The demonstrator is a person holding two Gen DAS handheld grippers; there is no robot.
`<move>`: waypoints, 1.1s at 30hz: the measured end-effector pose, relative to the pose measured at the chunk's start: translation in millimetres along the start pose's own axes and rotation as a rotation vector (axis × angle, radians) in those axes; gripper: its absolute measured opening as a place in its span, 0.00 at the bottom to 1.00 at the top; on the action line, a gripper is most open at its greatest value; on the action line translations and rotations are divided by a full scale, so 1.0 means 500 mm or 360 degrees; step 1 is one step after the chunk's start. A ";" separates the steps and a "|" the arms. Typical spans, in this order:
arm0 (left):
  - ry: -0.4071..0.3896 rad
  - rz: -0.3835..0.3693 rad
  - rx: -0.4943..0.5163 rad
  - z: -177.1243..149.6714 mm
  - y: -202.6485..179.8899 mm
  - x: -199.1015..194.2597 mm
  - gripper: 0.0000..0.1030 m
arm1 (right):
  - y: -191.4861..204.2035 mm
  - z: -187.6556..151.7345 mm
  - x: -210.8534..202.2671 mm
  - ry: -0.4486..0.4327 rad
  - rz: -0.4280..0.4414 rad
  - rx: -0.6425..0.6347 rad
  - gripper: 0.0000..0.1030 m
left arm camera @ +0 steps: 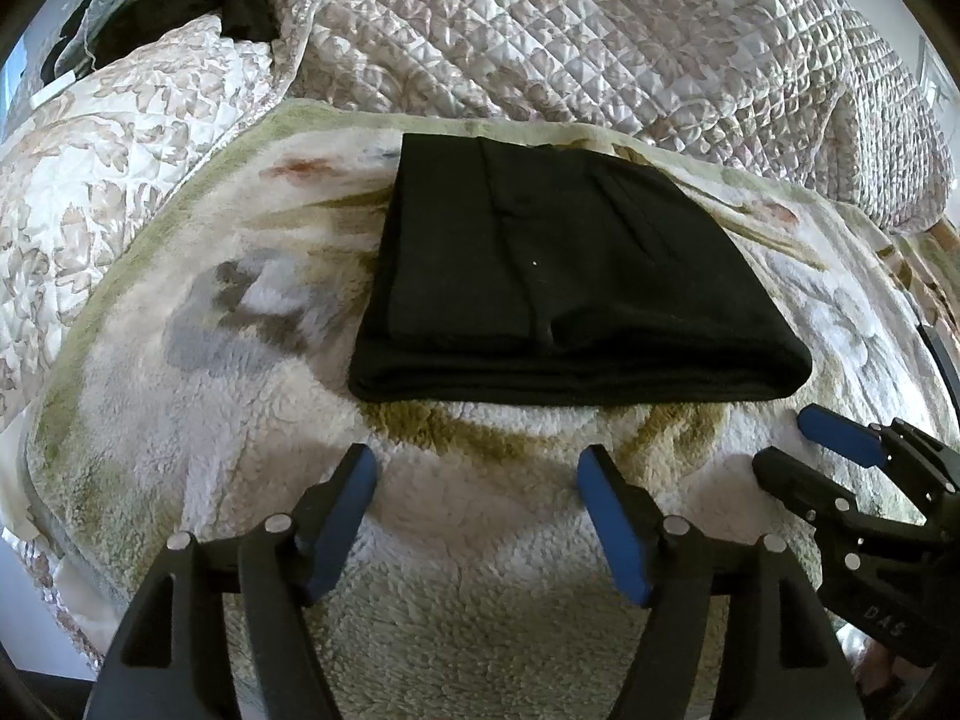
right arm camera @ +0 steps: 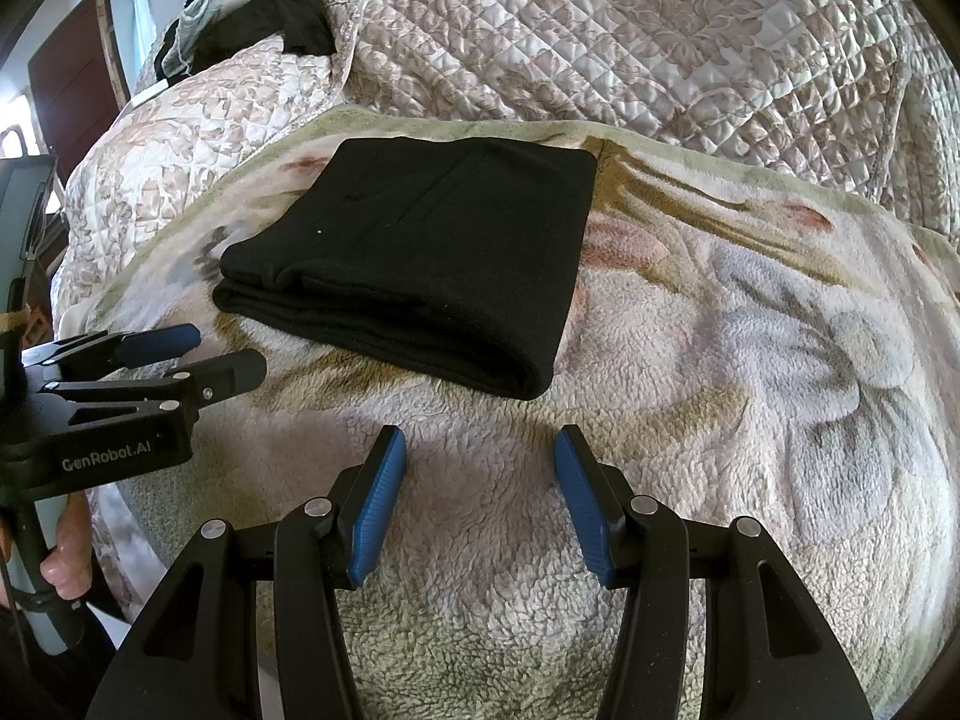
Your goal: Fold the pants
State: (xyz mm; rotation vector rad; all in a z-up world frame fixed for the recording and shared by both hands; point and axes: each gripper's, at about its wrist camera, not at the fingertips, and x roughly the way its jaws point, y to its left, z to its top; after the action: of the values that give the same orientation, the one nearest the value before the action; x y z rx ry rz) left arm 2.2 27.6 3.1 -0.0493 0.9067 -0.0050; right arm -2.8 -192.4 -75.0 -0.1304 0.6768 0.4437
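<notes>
One folded pants [left arm camera: 540,276] on blanket [left arm camera: 480,540]

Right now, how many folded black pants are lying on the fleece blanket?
1: the folded black pants lie mid-blanket, beyond both open grippers. Dark clothes are heaped far left, off the blanket.

One pair of black pants [left arm camera: 540,276] folded into a single flat bundle, on one fleecy flowered blanket [left arm camera: 480,570], over one quilted bedspread [left arm camera: 600,30] on the bed. Two grippers — the left gripper [left arm camera: 477,468] and the right gripper [right arm camera: 480,450] — each with two black fingers and two blue pads [right arm camera: 378,516], so four pads in all, jaws apart on both with nothing between. One heap of dark and pale clothing [right arm camera: 252,18] at the far corner of the bed — pieces in it too tangled to count — and one hand [right arm camera: 63,564] on a grey handle.
</notes>
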 end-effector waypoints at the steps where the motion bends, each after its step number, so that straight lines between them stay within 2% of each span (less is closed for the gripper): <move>1: 0.0001 0.0001 0.0002 0.001 0.000 0.000 0.71 | 0.000 0.000 0.000 0.0000 0.0000 0.0000 0.51; 33: 0.0003 0.0003 0.0008 0.004 0.002 0.004 0.71 | 0.005 0.002 0.000 -0.0008 -0.0030 -0.0055 0.53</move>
State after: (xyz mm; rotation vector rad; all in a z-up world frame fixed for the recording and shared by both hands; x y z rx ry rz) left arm 5.0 28.4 2.4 -0.0440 0.9087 -0.0055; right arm -3.3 -189.8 -74.4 -0.1682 0.6623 0.4376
